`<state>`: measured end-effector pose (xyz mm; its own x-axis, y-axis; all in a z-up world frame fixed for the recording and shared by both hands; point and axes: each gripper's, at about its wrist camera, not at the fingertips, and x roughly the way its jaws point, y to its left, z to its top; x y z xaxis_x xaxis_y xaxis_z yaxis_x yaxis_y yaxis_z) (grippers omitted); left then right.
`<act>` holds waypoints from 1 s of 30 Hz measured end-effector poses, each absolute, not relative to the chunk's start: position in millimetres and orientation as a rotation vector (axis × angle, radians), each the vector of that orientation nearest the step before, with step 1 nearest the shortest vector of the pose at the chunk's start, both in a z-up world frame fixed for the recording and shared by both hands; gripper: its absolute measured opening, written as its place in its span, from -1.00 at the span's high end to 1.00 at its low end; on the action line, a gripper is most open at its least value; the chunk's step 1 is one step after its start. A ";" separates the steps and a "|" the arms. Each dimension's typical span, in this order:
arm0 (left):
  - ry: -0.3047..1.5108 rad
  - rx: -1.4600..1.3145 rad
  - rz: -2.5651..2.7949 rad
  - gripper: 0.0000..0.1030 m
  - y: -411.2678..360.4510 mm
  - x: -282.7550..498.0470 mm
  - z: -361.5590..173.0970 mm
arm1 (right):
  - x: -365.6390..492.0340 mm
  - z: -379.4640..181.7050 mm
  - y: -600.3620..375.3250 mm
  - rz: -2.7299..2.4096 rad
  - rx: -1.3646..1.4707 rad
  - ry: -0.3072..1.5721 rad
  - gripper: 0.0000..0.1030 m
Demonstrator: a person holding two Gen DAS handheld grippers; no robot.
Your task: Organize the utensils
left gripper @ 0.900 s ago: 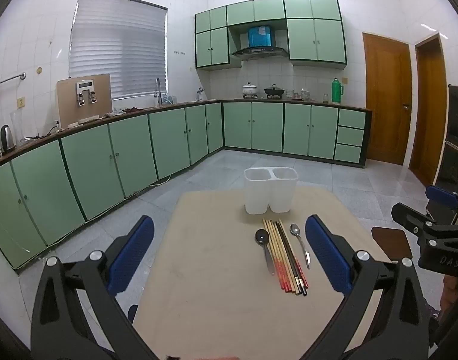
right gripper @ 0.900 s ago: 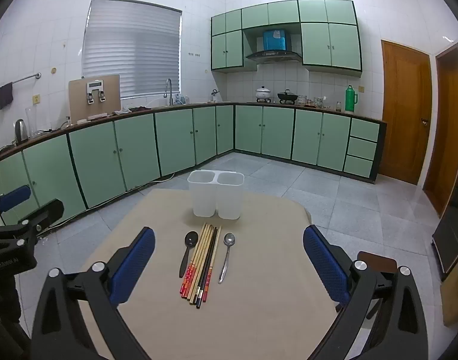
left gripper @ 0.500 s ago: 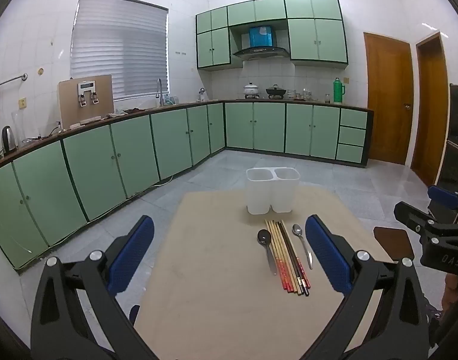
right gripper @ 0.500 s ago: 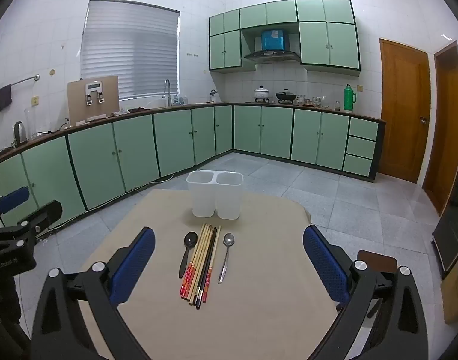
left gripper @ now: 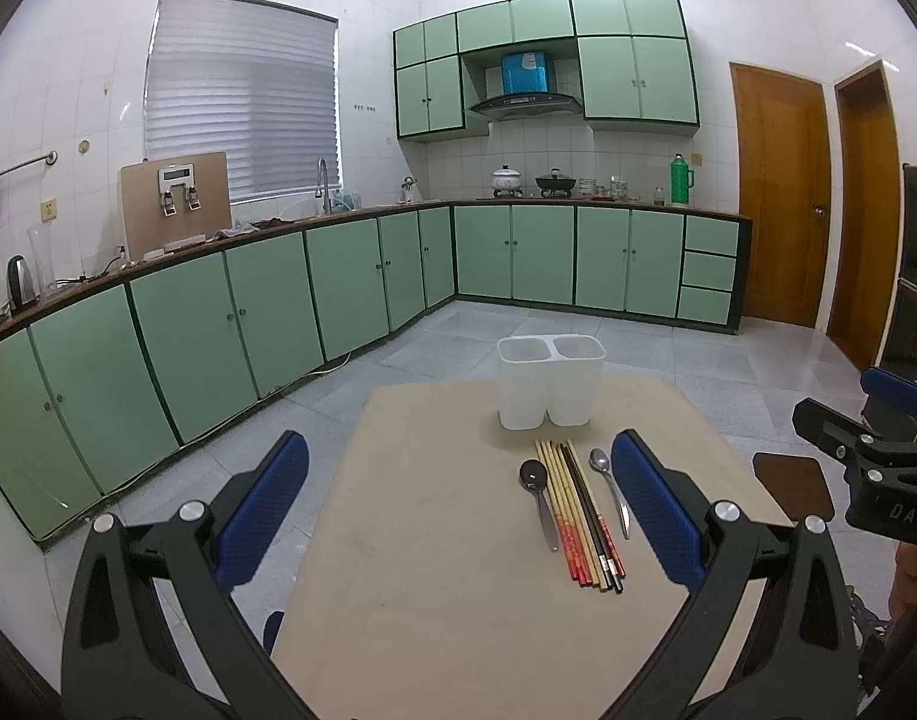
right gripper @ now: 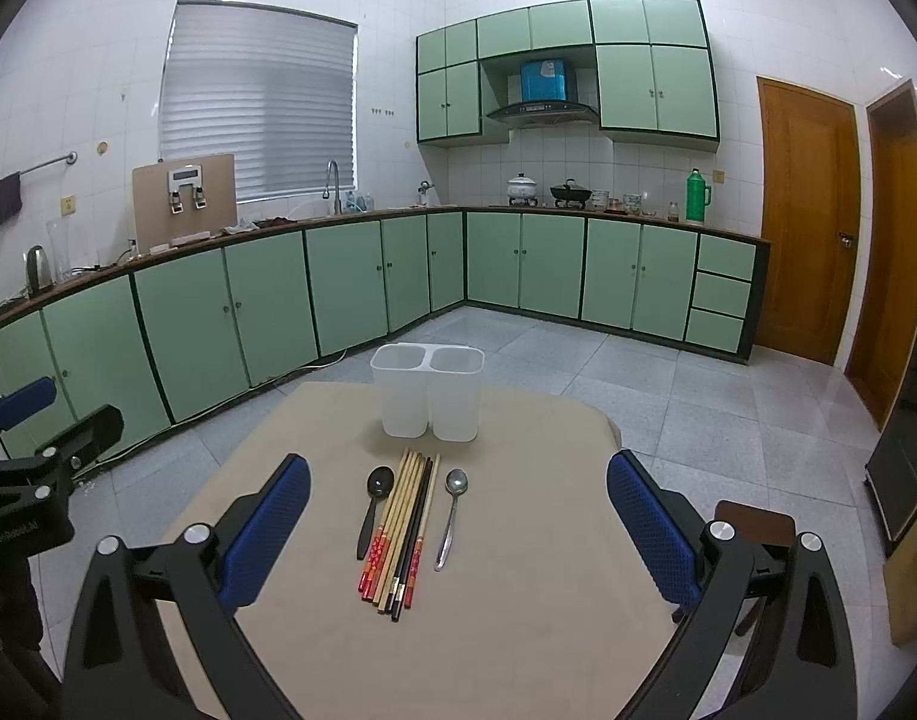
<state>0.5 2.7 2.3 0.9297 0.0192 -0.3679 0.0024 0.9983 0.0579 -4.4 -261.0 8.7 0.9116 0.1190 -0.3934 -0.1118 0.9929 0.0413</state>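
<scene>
We have both tools above the near edge of the beige tabletop. Left hand-held gripper is spread wide, nothing between the blue pads; right hand-held gripper likewise wide and holding nothing. The white two-compartment holder stands upright near the far edge, roughly mid-width; we can't see down into either compartment from these angles. Just in front of it, toward the middle of the tabletop, the chopsticks lie in a tight bundle pointing at the holder, so packed that we can't count them reliably. Black spoon lies just beside the bundle on its left, metal spoon just beside it on the right, both bowl-end toward the holder. Near corners of the tabletop are hidden by the gripper frames. In the left wrist view the metal spoon's handle runs close to the right pad; contact can't be judged.
</scene>
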 end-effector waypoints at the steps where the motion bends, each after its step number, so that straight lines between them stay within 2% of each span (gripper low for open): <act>1: 0.377 0.058 0.011 -0.90 0.6 0.6 1.7 | -4.2 8.7 -260.6 0.119 0.019 0.407 -0.88; 30: 0.379 0.061 0.012 -0.90 1.1 2.1 5.3 | -2.2 10.9 -262.6 0.117 0.025 0.407 -0.88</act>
